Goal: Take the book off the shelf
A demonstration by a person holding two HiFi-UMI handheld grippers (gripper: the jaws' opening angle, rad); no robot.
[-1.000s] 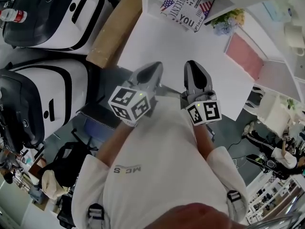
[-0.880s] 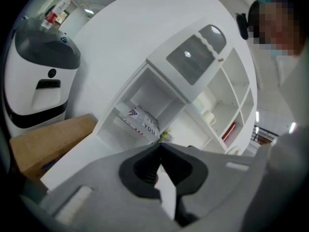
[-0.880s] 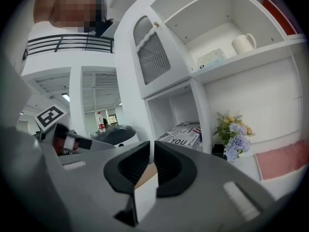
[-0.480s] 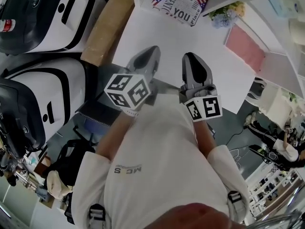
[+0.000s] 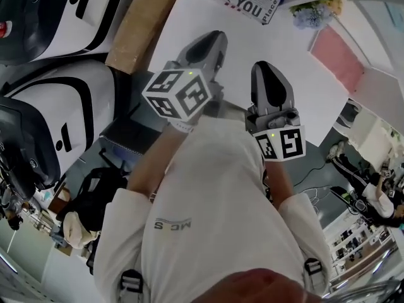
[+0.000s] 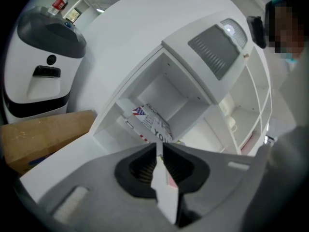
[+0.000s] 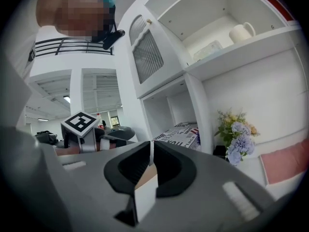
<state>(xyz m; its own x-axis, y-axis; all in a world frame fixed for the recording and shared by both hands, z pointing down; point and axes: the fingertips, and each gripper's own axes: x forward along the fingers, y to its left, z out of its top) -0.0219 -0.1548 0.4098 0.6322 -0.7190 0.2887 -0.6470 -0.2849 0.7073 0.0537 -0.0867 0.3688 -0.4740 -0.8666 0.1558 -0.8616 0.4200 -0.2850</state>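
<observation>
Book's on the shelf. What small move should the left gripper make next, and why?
Probably open the left gripper wider while advancing toward the book. Its jaws have just been opening but stand only a slit apart, nothing between them, and the book lies in the shelf compartment ahead, untouched.

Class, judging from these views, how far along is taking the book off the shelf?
Done: nothing; the book lies in its shelf compartment. In hand: the approach; the left gripper faces the book, its jaws have just been opening, nothing between them; the right gripper is shut, empty. Left: reach in, grip, withdraw.
</observation>
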